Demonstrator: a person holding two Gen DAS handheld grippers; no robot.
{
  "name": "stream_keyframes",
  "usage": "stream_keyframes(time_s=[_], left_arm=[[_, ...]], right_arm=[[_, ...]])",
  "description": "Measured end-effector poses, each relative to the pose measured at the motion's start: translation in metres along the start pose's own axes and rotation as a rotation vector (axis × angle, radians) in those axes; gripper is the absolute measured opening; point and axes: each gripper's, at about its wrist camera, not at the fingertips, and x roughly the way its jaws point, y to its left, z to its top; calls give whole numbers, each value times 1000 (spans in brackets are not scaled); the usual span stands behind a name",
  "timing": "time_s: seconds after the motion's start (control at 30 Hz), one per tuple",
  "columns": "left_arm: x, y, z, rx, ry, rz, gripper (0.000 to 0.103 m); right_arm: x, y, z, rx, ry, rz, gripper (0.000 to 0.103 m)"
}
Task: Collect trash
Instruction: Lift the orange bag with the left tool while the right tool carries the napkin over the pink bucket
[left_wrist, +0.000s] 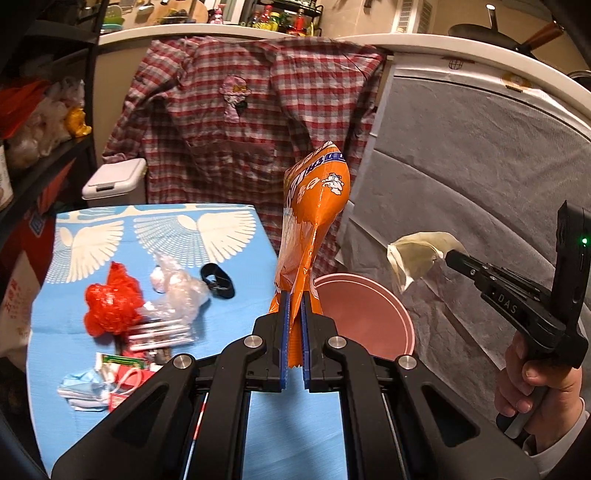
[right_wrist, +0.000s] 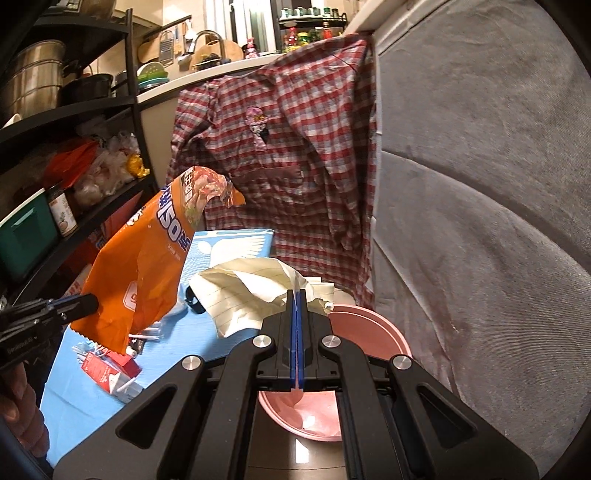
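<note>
My left gripper (left_wrist: 294, 295) is shut on the bottom edge of an orange snack bag (left_wrist: 314, 214), which stands up in the air beside the table's right edge. That bag (right_wrist: 144, 266) and the left gripper (right_wrist: 86, 304) show at the left of the right wrist view. My right gripper (right_wrist: 297, 295) is shut on a crumpled sheet of lined paper (right_wrist: 251, 288). In the left wrist view the paper (left_wrist: 417, 254) hangs from the right gripper (left_wrist: 452, 256) above and to the right of a pink basin (left_wrist: 369, 317). The basin (right_wrist: 369, 332) lies just below the right gripper.
On the blue table cover (left_wrist: 92, 369) lie a red plastic bag (left_wrist: 110, 306), a clear plastic bag (left_wrist: 177, 291), a black ring (left_wrist: 218, 280), cartons (right_wrist: 110, 373) and wrappers (left_wrist: 114, 376). A white bin (left_wrist: 114, 181) stands behind it. A plaid shirt (left_wrist: 251, 118), grey cloth (left_wrist: 480, 166) and shelves (right_wrist: 66, 166) surround.
</note>
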Motion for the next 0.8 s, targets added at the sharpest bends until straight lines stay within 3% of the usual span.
stream_keyframes(time_s=[0.33, 0.8], left_arm=[[26, -22, -5, 6, 34, -50, 5], [87, -47, -21, -21, 160, -123, 5]], right_arm=[[10, -18, -2, 23, 20, -42, 0], [40, -36, -13, 54, 100, -93, 0]])
